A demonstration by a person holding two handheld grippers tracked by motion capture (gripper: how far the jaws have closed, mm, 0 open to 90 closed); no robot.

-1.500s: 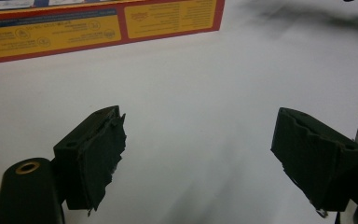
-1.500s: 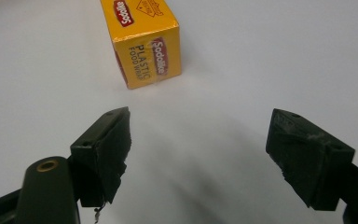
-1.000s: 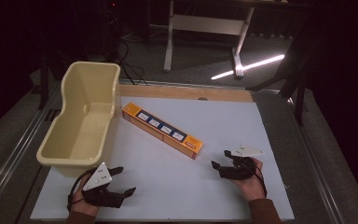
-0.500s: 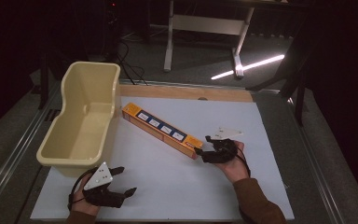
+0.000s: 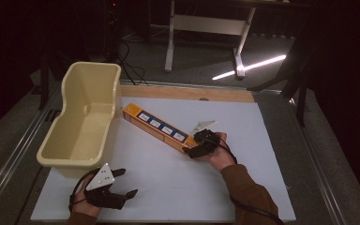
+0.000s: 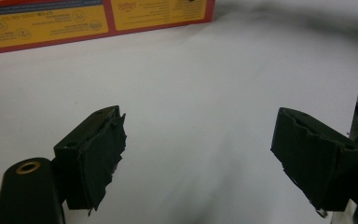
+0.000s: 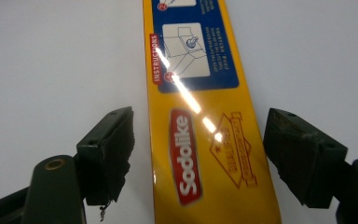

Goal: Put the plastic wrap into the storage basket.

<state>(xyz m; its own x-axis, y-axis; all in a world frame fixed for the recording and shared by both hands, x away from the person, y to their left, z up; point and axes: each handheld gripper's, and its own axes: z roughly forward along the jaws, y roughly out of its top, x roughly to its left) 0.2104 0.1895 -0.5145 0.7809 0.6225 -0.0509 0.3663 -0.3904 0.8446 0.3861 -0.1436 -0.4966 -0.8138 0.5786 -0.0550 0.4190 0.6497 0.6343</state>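
Note:
A long yellow box (image 5: 159,128) with blue panels lies slantwise on the white table top (image 5: 243,187). My right gripper (image 5: 192,149) is open at the box's near end. In the right gripper view the box (image 7: 200,116) runs between the two spread jaws, with a gap on each side. My left gripper (image 5: 124,185) rests near the table's front left, open, nothing between its fingers (image 6: 98,154). The left gripper view has the box's long side (image 6: 93,21) along its top edge.
A cream plastic tub (image 5: 86,119) stands at the table's left, next to the box's far end. A wooden strip (image 5: 187,92) edges the table's back. Metal rails run along both sides. A stand's legs (image 5: 204,28) are on the floor beyond.
My right gripper moved left and forward from the table's right side to the near end of the yellow box, jaws now straddling it. The left gripper stayed put.

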